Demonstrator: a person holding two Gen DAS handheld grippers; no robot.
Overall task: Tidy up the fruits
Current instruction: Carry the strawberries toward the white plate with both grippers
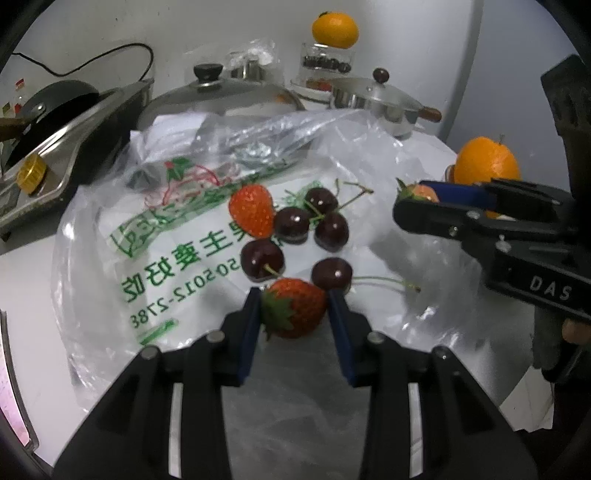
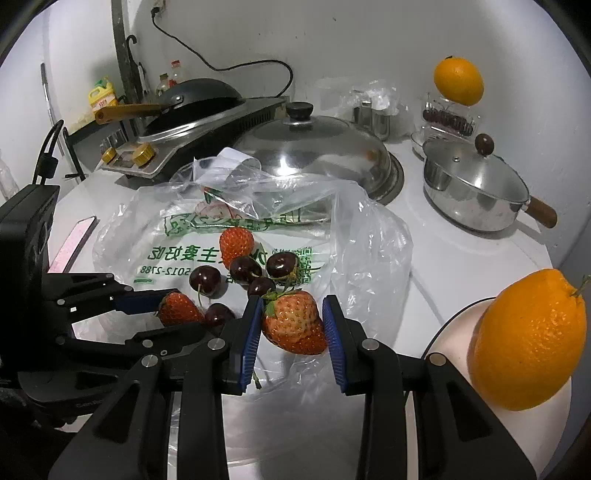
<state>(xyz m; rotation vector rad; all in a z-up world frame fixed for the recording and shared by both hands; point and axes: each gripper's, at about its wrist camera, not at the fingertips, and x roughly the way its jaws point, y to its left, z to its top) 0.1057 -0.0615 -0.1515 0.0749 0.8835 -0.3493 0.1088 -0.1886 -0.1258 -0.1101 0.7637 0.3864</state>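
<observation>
Left gripper (image 1: 293, 314) pinches a strawberry (image 1: 295, 312) on the plastic bag (image 1: 177, 236), leafy end at 9 o'clock. Right gripper (image 2: 293, 325) pinches another strawberry (image 2: 295, 326); the plate (image 2: 454, 332) with an orange (image 2: 528, 343) lies at its 3 o'clock, nearest that hand.

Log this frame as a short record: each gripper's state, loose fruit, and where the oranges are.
left gripper: shut on a red strawberry lying on the clear printed plastic bag
right gripper: shut on a second red strawberry, held above the bag
loose fruit: third strawberry; five dark cherries
oranges: one on a white plate; one atop a glass jar
</observation>
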